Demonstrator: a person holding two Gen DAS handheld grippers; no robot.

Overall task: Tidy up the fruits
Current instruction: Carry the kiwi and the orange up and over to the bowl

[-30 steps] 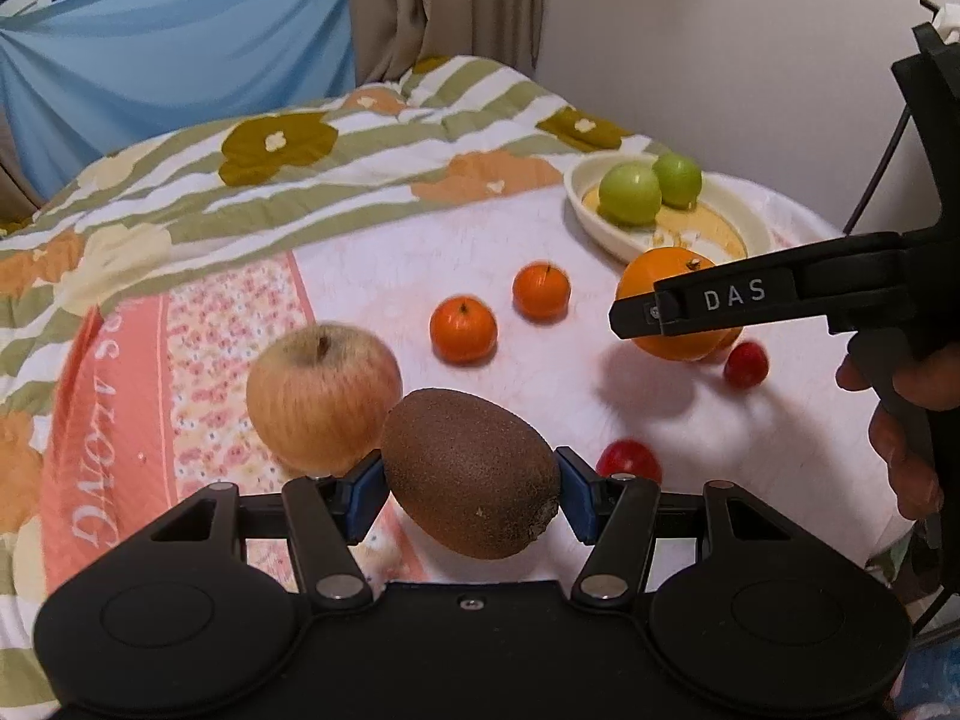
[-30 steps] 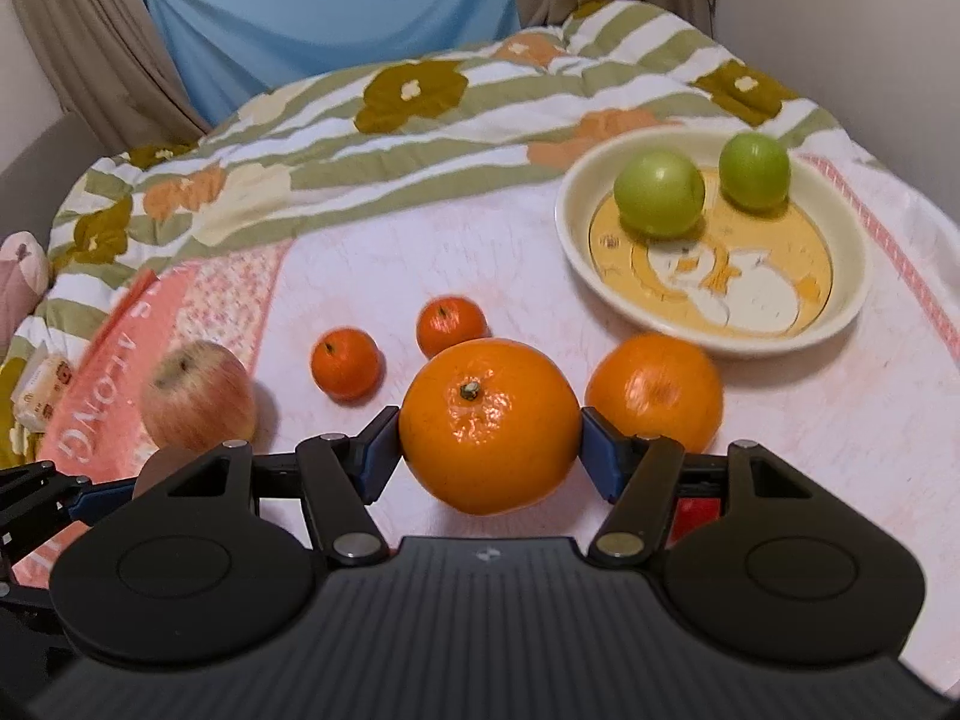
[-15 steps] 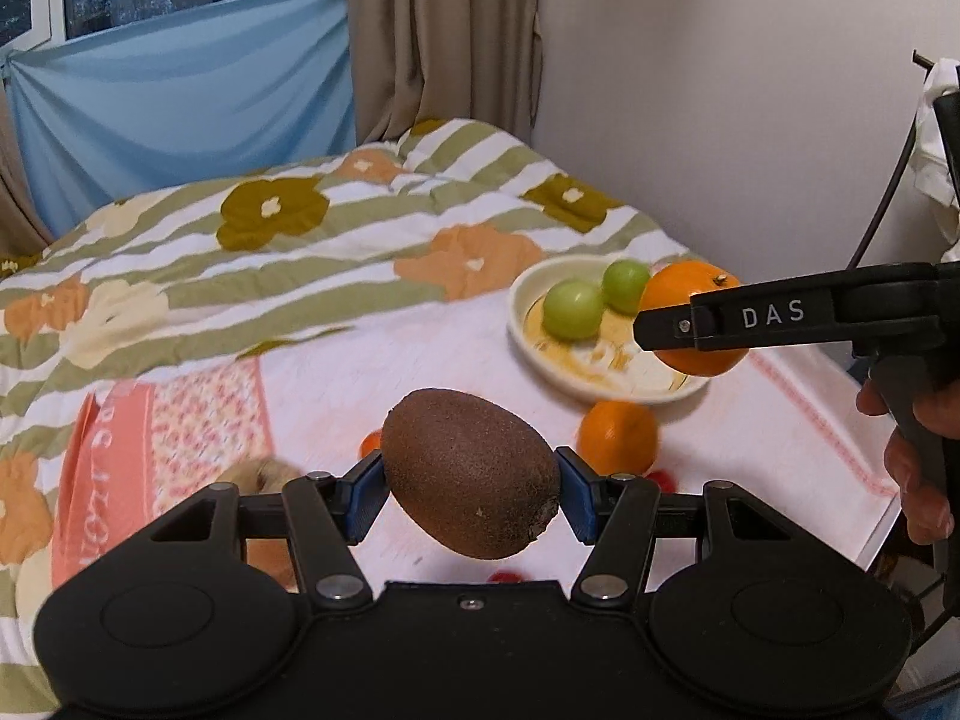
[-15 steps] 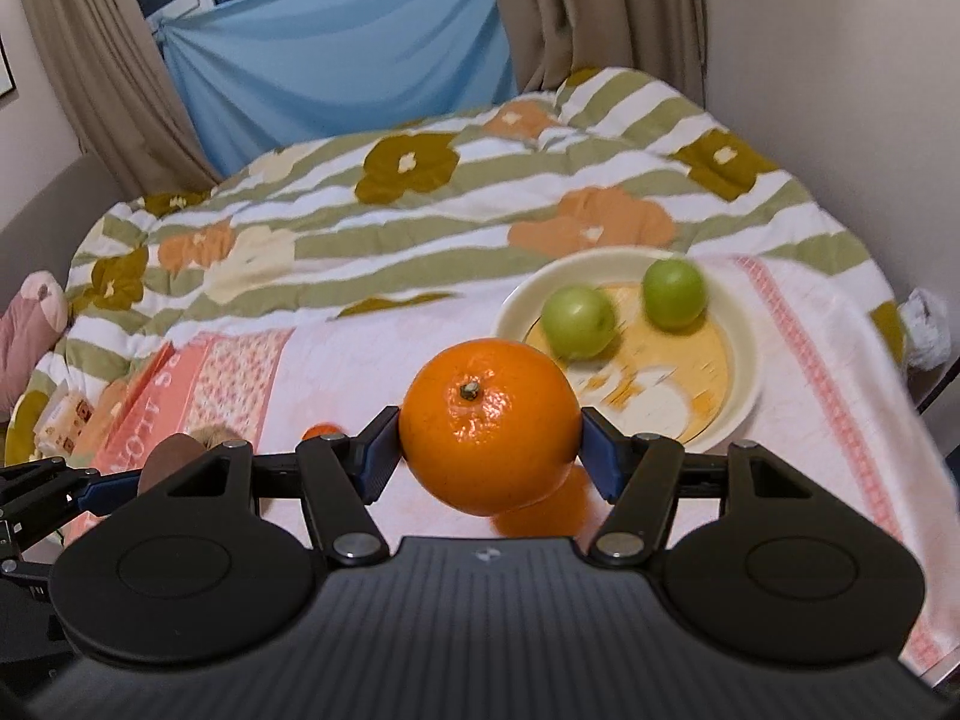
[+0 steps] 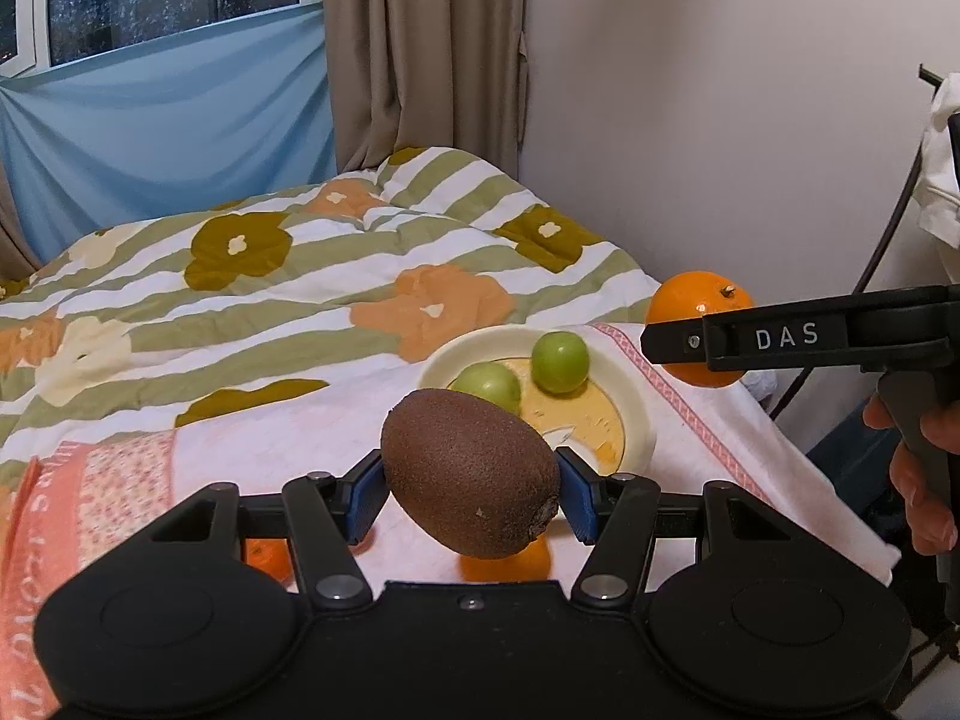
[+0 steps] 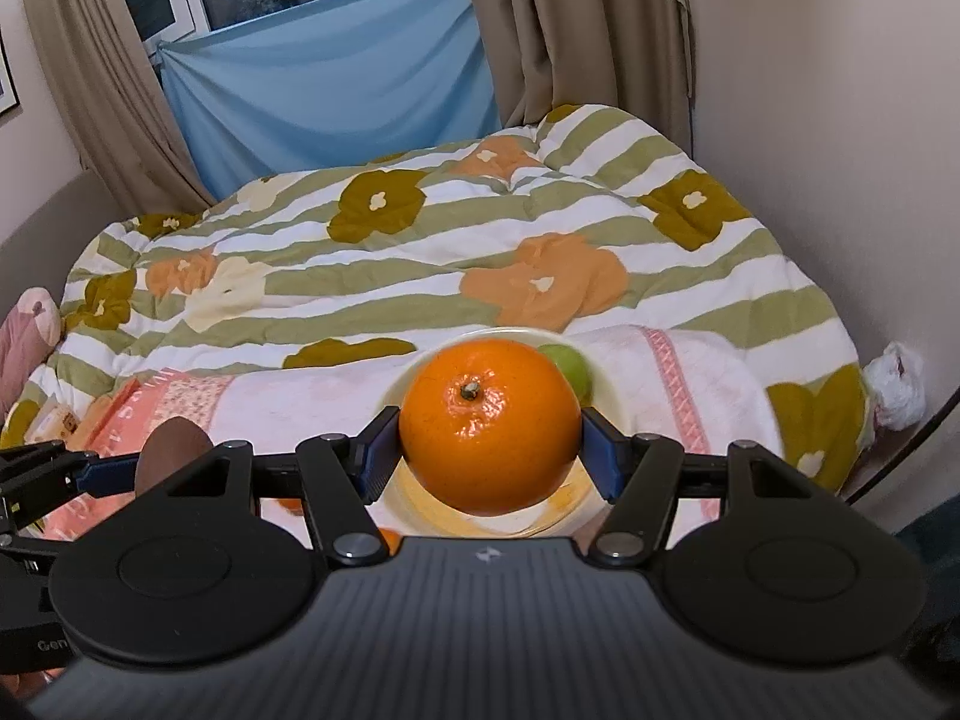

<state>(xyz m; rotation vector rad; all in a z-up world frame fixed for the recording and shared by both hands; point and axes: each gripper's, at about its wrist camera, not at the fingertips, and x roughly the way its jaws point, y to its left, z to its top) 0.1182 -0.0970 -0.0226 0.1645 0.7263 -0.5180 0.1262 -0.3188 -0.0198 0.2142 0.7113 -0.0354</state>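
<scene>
Since a second ago both tools have risen away from the bed, carrying their fruit, so the apple and the red fruits have dropped out of sight and the plate now lies lower and farther off in both views. Nearest in the left wrist view, the left tool (image 5: 471,495) has its blue pads pressed on either side of one kiwi (image 5: 471,474), held clear above the towel; the kiwi's long axis runs from about 10 o'clock to 4 o'clock, its stubby end pointing to 4 o'clock. Nearest in the right wrist view, the right tool (image 6: 489,447) is clamped partway open on one large orange (image 6: 489,426), its stem facing the camera and slightly up. Below the tools, two orange fruits (image 5: 507,561) peek out on the pale towel (image 5: 288,438), partly hidden. Beyond, at about 1 o'clock from the kiwi, the cream plate (image 5: 639,414) holds two green fruits (image 5: 560,361), side by side, apart from each other. A person's hand (image 5: 918,468) grips the right tool's handle at 3 o'clock. Farthest lie the striped flowered quilt (image 5: 300,300), the blue cloth (image 5: 168,138) and the curtains (image 5: 420,48).
</scene>
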